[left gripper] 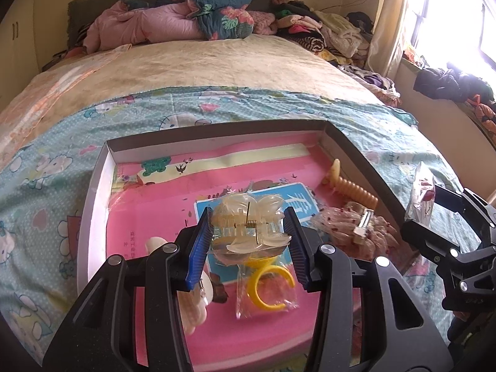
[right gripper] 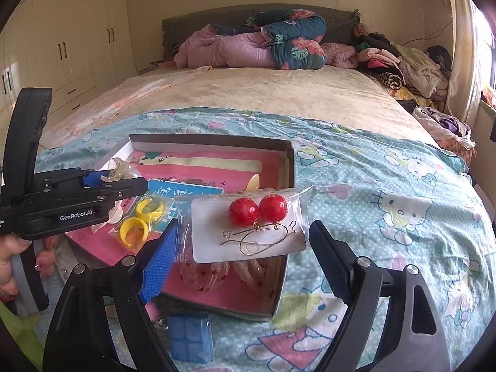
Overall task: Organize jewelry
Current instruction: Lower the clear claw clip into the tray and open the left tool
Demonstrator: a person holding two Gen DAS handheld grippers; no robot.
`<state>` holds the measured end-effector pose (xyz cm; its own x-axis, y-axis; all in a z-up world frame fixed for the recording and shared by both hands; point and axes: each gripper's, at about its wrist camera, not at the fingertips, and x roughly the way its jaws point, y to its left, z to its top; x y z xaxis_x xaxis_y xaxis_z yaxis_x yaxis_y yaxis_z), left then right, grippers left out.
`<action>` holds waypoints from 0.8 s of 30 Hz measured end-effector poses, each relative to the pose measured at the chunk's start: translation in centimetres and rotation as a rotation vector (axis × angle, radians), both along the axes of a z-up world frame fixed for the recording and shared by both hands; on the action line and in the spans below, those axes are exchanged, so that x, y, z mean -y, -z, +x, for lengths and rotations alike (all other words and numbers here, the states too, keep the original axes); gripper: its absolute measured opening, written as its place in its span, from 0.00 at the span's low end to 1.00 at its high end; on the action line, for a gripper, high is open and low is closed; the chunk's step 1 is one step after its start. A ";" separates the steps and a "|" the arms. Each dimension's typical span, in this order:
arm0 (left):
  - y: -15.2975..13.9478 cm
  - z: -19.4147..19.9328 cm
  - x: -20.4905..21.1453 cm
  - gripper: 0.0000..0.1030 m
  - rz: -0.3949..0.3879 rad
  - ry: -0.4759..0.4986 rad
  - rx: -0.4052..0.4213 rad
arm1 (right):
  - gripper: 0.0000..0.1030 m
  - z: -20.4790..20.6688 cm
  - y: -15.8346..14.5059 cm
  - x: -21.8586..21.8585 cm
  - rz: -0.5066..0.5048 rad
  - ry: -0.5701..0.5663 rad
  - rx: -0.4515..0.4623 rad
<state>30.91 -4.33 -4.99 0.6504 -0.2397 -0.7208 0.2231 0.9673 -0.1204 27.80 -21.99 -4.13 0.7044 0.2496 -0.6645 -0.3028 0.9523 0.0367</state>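
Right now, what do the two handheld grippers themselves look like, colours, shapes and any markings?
Both are matte black plastic tools with angular, cut-out arms joined by round silver pivot pins. The left gripper and right gripper each carry two ribbed blue finger pads. The right wrist view shows white "GenRobot.AI" lettering on the left one's side and a grey handle below.

Two yellow rings [right gripper: 142, 218], two red-ball earrings [right gripper: 258, 210]

Daylit and fairly bright, lit from a window [left gripper: 458, 24] on the right, blown out to white glare. Soft shadows only, deepest inside the box [left gripper: 356, 161] along its right wall. Strong fisheye bending, dark vignette at corners. Sharp up close; perhaps slightly soft toward the far headboard [right gripper: 248, 15].
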 end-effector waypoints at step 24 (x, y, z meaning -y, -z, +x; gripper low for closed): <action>1.9 2.9 -1.2 0.36 -0.001 -0.025 -0.057 | 0.81 2.5 3.6 -5.3 -0.048 -0.106 -0.088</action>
